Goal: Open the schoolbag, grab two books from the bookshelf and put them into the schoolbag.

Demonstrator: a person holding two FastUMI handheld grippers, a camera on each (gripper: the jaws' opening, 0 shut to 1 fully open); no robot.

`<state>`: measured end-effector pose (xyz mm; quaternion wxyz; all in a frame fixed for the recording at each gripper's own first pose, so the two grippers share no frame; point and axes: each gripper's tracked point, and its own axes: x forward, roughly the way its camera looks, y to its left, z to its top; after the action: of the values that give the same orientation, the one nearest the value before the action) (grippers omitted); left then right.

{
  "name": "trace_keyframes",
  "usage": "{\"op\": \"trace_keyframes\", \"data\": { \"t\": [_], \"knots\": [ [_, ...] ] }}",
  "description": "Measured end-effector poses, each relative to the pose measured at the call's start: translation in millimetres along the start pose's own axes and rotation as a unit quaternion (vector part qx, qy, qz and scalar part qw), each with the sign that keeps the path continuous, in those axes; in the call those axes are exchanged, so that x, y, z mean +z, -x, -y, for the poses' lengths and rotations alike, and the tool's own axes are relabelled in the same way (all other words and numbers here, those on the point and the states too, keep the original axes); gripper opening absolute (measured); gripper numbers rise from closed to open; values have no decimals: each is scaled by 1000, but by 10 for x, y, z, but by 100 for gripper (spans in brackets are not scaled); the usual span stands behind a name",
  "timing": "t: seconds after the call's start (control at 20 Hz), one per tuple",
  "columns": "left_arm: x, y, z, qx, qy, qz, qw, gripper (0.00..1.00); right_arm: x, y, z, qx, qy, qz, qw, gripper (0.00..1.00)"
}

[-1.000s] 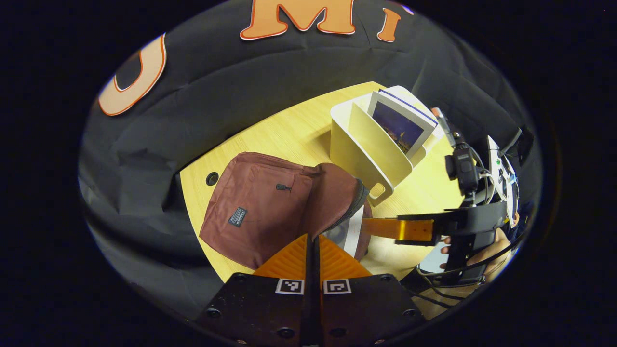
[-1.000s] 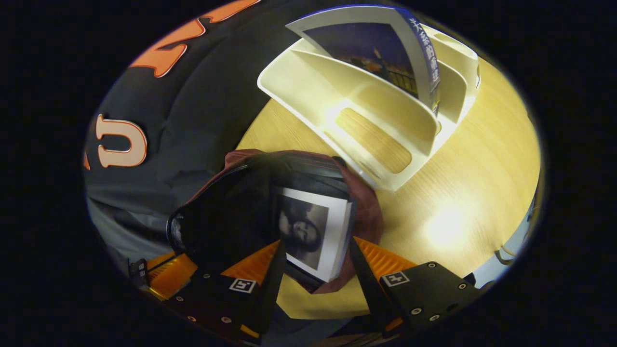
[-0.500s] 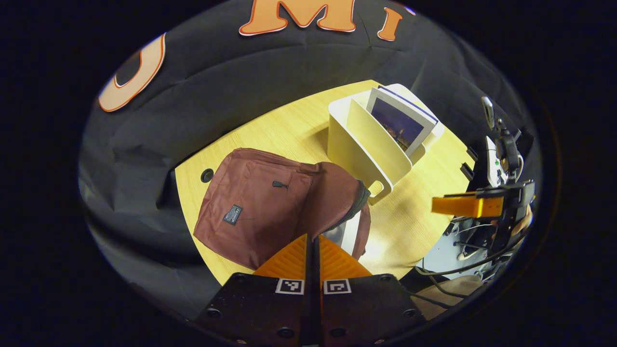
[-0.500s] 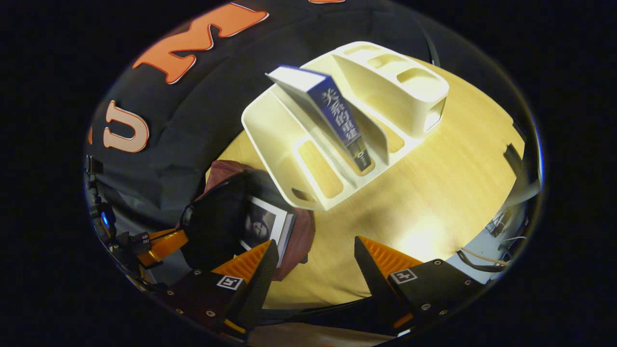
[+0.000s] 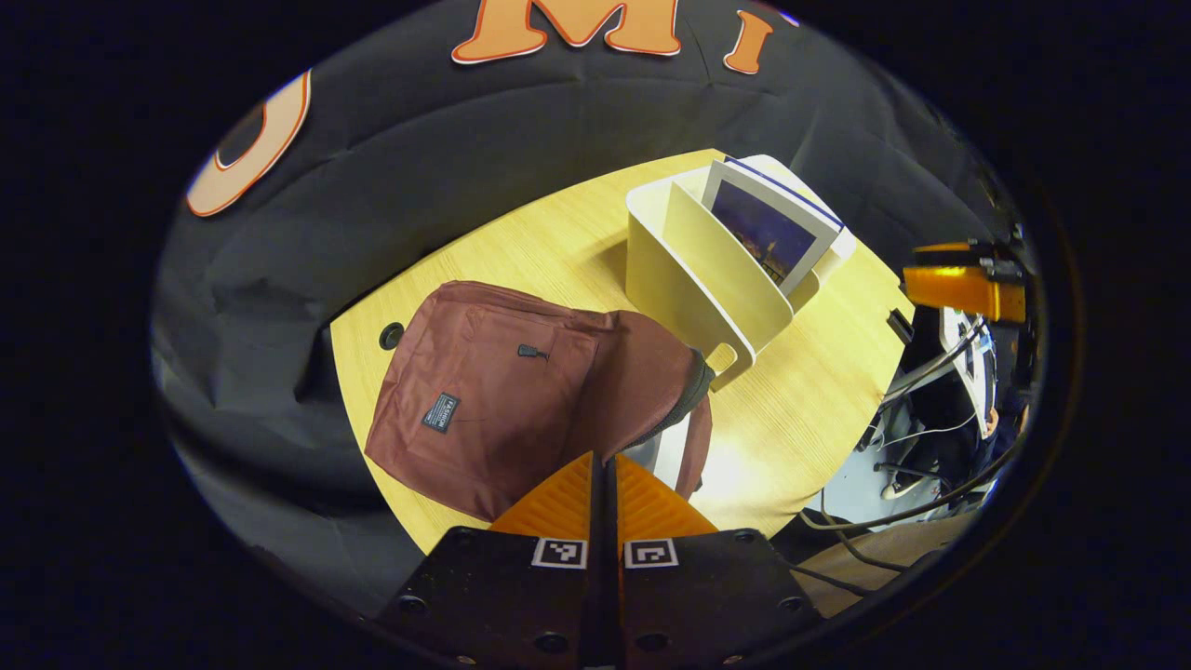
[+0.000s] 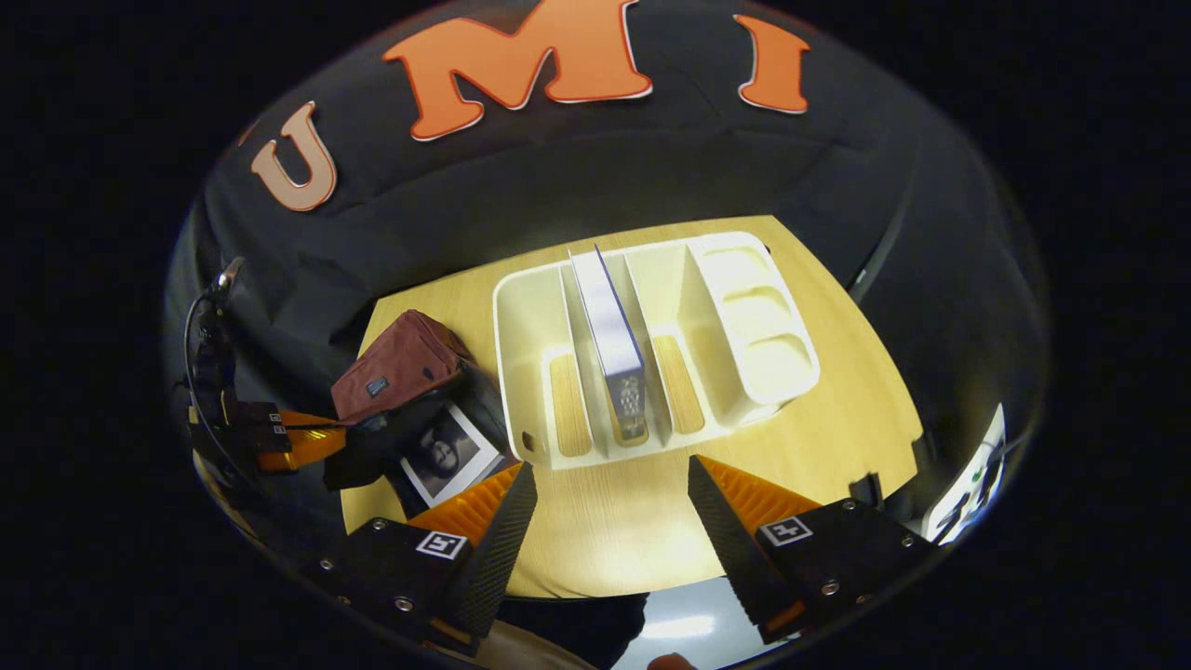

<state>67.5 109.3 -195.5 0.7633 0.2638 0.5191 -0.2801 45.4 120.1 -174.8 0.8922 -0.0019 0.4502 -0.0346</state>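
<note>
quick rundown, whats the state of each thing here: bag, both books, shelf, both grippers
schoolbag: lying on the table, mouth held open
book in the bag: partly inside, cover showing
book on the bookshelf: standing in a slot, spine forward
bookshelf: upright on the table, one book in it
left gripper: shut on the schoolbag's opening edge
right gripper: open, holding nothing, facing the bookshelf

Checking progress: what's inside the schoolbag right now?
In the right gripper view one book with a portrait cover sticks out of the open schoolbag. Deeper inside is dark and covered by the flap.
</note>
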Motion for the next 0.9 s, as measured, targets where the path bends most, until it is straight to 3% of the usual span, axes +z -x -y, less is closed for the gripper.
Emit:
{"op": "trace_keyframes", "data": {
  "t": [0.2, 0.35, 0.55, 0.7, 0.9],
  "knots": [
    [-25, 1, -41, 6, 2, -1, 1000, 1, 458, -50, 25, -8, 44, 0, 999, 98],
    [-39, 9, -56, 9, 3, -3, 1000, 1, 705, -251, -56, 6, 53, -23, 998, 99],
    [-44, 34, -62, 11, 1, -3, 1000, 1, 989, -581, -24, -6, 87, -45, 995, 98],
    [-66, 44, -66, 12, 1, -6, 1000, 1, 1023, -826, -121, 12, 84, -81, 993, 99],
    [-82, 37, -90, 13, 8, -10, 1000, 0, 936, -1132, 1, -7, 116, -127, 985, 99]
  ]
}}
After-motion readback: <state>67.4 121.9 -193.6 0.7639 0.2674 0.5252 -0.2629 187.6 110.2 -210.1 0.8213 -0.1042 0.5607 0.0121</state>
